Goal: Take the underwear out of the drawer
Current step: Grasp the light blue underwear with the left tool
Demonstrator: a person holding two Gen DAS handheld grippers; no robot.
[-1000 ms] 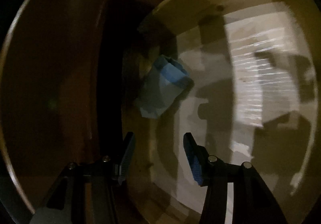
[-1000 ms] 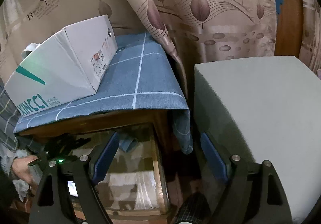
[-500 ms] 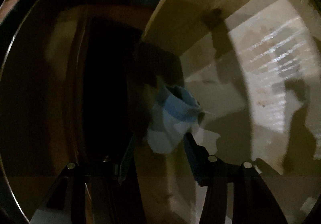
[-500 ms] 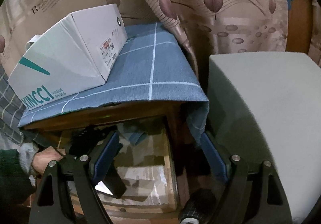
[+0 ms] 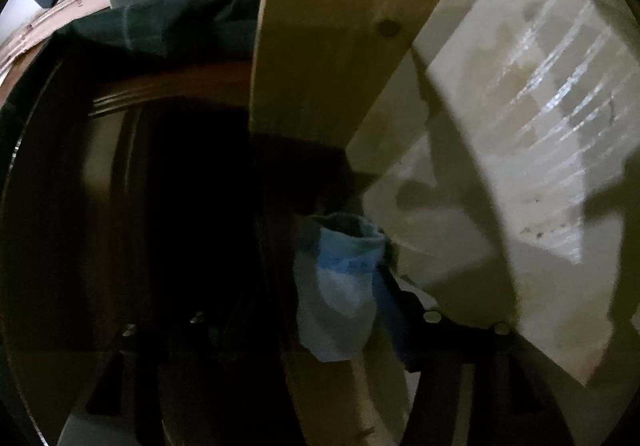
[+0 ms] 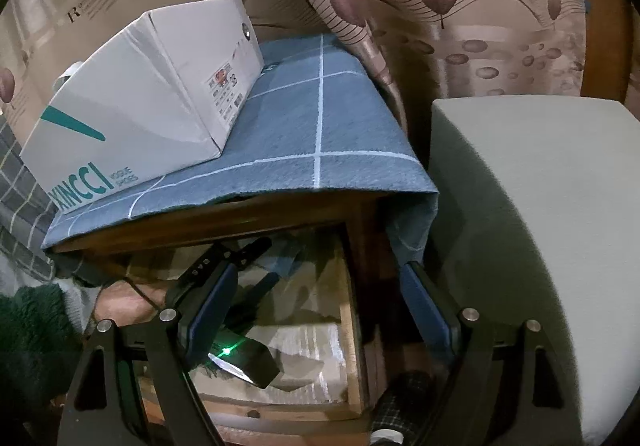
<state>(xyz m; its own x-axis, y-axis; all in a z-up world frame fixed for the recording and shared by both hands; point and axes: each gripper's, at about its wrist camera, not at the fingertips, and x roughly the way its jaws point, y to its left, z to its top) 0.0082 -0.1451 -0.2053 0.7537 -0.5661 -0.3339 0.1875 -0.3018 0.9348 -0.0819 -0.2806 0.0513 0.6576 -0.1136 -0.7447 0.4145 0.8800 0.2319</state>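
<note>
The light blue underwear lies bunched at the back corner of the open wooden drawer, lined with pale paper. My left gripper reaches deep into the drawer with the underwear between its fingers; the right blue pad touches the cloth, the left finger is lost in the dark. The jaws look open around it. In the right wrist view, my right gripper is open and empty above the open drawer, and the left gripper shows inside it.
A white shoe box sits on a blue checked cloth covering the nightstand. A grey-green cushioned seat stands to the right. A leaf-patterned curtain hangs behind. The drawer's left side is dark.
My left gripper has moved forward into the drawer until the underwear sits between its fingers. The right gripper has shifted slightly closer to the drawer and stays open.
</note>
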